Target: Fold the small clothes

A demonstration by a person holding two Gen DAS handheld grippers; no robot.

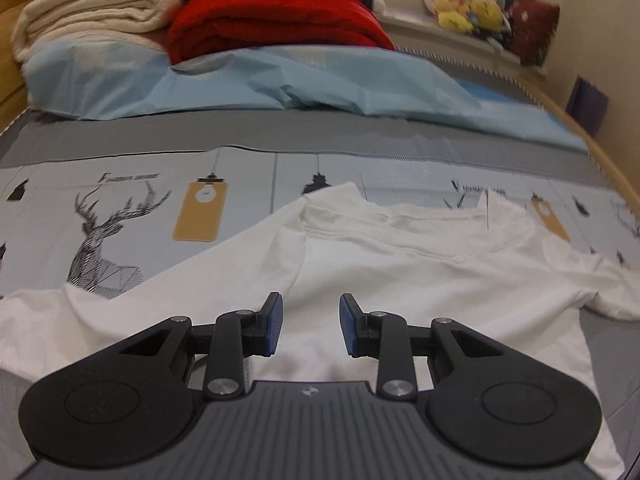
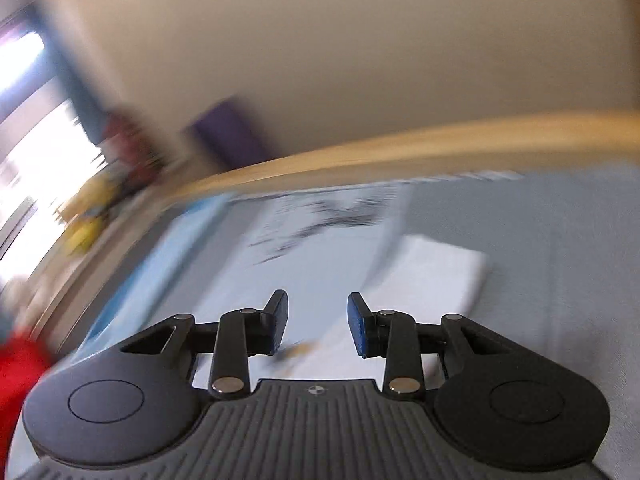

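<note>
Left wrist view: your left gripper [image 1: 311,326] hangs low over the white T-shirt [image 1: 400,256], jaws wide, gripping nothing.
Shirt lies spread across frame centre on the printed sheet [image 1: 248,192], collar toward the top; bare sheet at upper left. Right wrist view is blurred: your right gripper [image 2: 318,326] is tilted, jaws wide and empty, a folded white piece [image 2: 436,276] right of centre, wooden bed edge [image 2: 400,144] above.
</note>
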